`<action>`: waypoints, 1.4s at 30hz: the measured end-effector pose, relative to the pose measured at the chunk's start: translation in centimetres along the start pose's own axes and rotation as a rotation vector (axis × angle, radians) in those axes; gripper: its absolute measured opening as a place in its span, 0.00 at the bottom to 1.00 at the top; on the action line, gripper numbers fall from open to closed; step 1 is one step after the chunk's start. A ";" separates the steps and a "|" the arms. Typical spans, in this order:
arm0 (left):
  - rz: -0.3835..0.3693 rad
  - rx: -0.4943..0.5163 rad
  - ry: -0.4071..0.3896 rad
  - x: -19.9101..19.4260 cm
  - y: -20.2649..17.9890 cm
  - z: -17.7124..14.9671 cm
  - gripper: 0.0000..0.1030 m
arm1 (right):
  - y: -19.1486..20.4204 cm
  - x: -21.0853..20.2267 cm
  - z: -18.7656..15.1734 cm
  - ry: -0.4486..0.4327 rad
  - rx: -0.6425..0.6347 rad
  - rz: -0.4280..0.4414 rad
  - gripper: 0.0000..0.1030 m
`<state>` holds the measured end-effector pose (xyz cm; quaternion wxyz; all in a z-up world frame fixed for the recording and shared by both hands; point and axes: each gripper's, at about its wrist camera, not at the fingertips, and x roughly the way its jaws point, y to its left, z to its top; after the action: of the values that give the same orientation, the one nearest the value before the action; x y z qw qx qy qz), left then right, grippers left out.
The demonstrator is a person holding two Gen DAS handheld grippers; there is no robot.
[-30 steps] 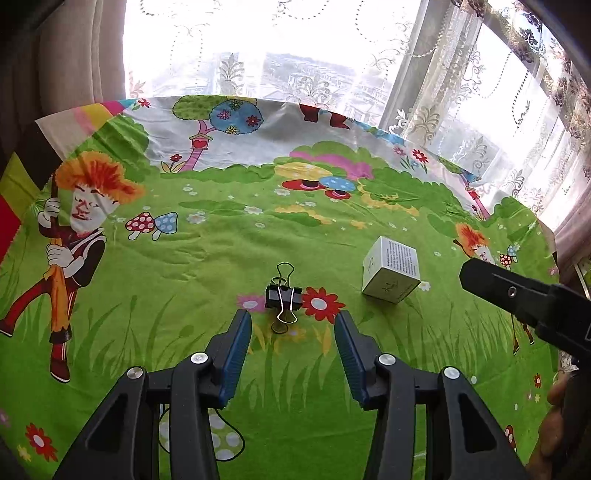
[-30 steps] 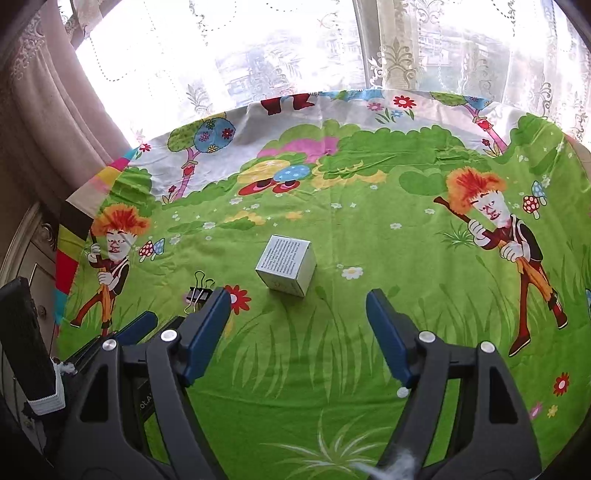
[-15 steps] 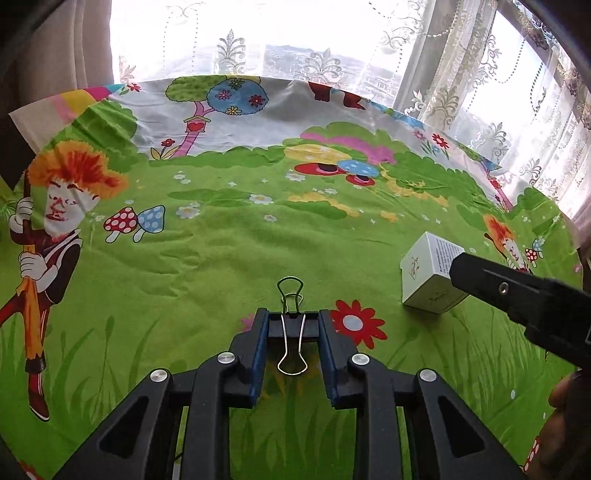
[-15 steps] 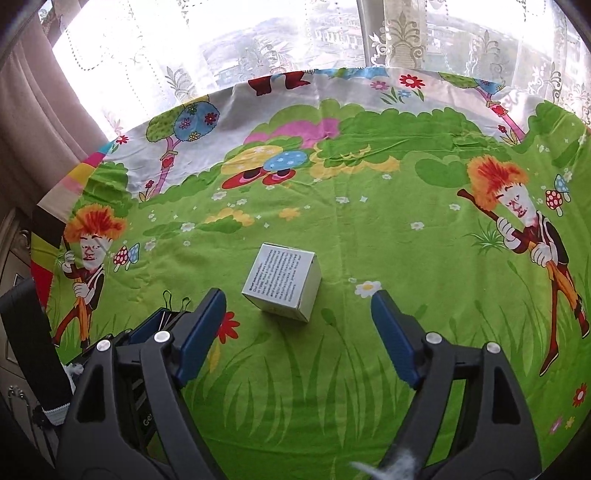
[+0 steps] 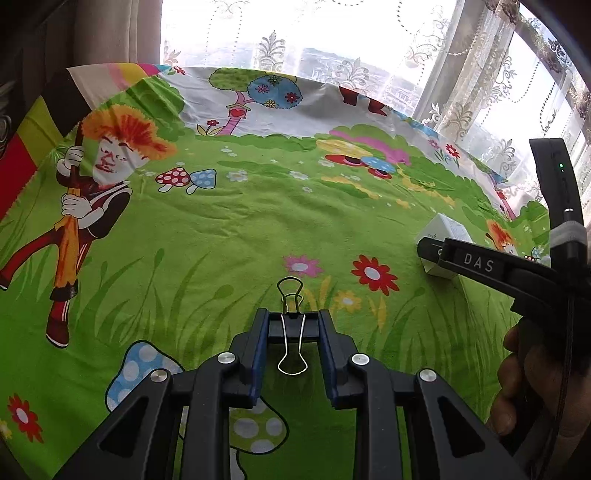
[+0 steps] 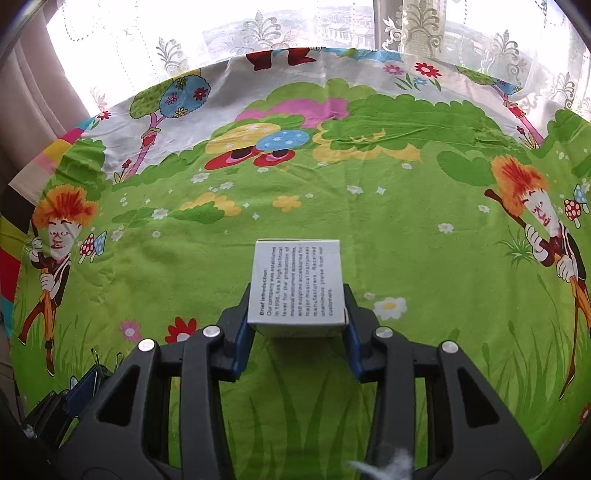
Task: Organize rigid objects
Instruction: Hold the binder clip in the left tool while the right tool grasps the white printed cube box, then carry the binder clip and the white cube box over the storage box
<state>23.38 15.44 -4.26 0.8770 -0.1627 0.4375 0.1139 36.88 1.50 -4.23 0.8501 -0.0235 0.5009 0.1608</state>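
A bright green cartoon-printed tablecloth (image 6: 424,251) covers the table. At its centre, the right gripper (image 6: 297,314), its jaws just closing, clamps a small white printed cardboard box (image 6: 297,284). Toward nine o'clock, the left gripper (image 5: 293,325) pinches a black metal binder clip (image 5: 293,325), seemingly lifted slightly.

We have the binder clip (image 5: 293,325) sitting between the fingers of the left gripper (image 5: 293,334), one wire handle reaching ahead past the fingertips, the other back toward us. The box (image 6: 297,286) sits between the fingers of the right gripper (image 6: 297,325), jutting ahead of them, on the cloth (image 6: 332,206) spread over the worktop. The right gripper lies to the right of the left one. Beyond the cloth's far edge hangs the curtain (image 6: 258,33).
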 end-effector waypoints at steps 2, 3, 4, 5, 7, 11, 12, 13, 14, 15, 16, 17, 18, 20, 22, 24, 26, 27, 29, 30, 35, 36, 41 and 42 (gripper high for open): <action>0.005 -0.004 0.000 -0.4 0.1 -0.6 0.26 | -0.1 -0.5 -0.4 -0.001 0.001 0.008 0.44; 0.008 -0.007 0.000 -0.7 0.1 -0.8 0.26 | -0.2 -1.0 -0.7 -0.004 0.000 0.010 0.44; 0.010 -0.010 0.002 -0.9 0.2 -1.1 0.26 | -0.2 -1.5 -1.0 -0.008 -0.002 0.011 0.44; 0.011 -0.015 0.004 -1.2 0.3 -1.4 0.26 | -0.1 -1.9 -1.3 -0.011 -0.007 0.014 0.44; 0.016 -0.023 0.007 -1.7 0.5 -2.0 0.26 | 0.2 -2.8 -2.2 -0.012 -0.020 0.026 0.44; 0.039 -0.041 0.009 -3.0 0.9 -3.1 0.26 | 0.9 -4.7 -4.2 -0.016 -0.034 0.046 0.44; 0.040 -0.047 0.007 -3.4 1.0 -3.4 0.26 | 1.2 -5.1 -4.8 -0.016 -0.043 0.050 0.44; 0.044 -0.053 0.003 -3.9 1.2 -3.6 0.26 | 1.5 -5.6 -5.5 -0.015 -0.051 0.056 0.44; 0.051 -0.058 -0.003 -4.4 1.3 -3.9 0.26 | 1.7 -6.0 -6.2 -0.013 -0.058 0.062 0.44; 0.057 -0.063 -0.010 -5.0 1.5 -4.1 0.26 | 1.9 -6.4 -6.8 -0.010 -0.064 0.068 0.44; 0.061 -0.068 -0.017 -5.5 1.6 -4.3 0.26 | 2.2 -6.8 -7.5 -0.008 -0.072 0.073 0.44; 0.066 -0.071 -0.023 -6.0 1.7 -4.5 0.26 | 2.4 -7.2 -8.2 -0.006 -0.081 0.077 0.44; 0.071 -0.072 -0.028 -6.5 1.8 -4.8 0.26 | 2.6 -7.6 -8.8 -0.004 -0.088 0.080 0.44; 0.080 -0.078 -0.036 -7.4 2.0 -5.4 0.26 | 3.1 -8.3 -10.1 0.003 -0.104 0.092 0.44; 0.084 -0.084 -0.045 -8.4 2.1 -6.0 0.26 | 3.8 -9.0 -11.5 0.006 -0.128 0.100 0.44; 0.090 -0.091 -0.055 -9.3 2.3 -6.7 0.26 | 4.4 -9.8 -12.6 0.010 -0.151 0.112 0.44; 0.092 -0.098 -0.060 -10.2 2.4 -7.3 0.26 | 4.9 -10.7 -13.5 0.002 -0.172 0.118 0.44; 0.094 -0.104 -0.062 -10.6 2.5 -7.7 0.26 | 5.1 -11.2 -13.8 -0.006 -0.178 0.121 0.44; 0.092 -0.116 -0.062 -11.4 2.8 -8.4 0.26 | 5.3 -12.2 -14.2 -0.018 -0.184 0.126 0.44; 0.093 -0.123 -0.062 -11.8 2.9 -8.8 0.26 | 5.3 -12.5 -14.4 -0.019 -0.182 0.131 0.44; 0.100 -0.143 -0.071 -14.0 3.8 -10.4 0.26 | 6.0 -14.2 -15.7 -0.018 -0.187 0.159 0.44; 0.103 -0.145 -0.076 -14.5 4.1 -10.7 0.26 | 6.2 -14.6 -15.9 -0.022 -0.192 0.165 0.44; 0.122 -0.166 -0.085 -16.8 5.7 -12.1 0.26 | 7.5 -16.6 -17.2 -0.034 -0.217 0.202 0.44; 0.127 -0.172 -0.087 -17.2 6.1 -12.5 0.26 | 7.9 -17.0 -17.4 -0.035 -0.224 0.211 0.44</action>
<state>2.00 15.30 1.40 0.8690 -0.2043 0.3971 0.2131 12.26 1.21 2.62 0.8291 -0.0628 0.4647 0.3045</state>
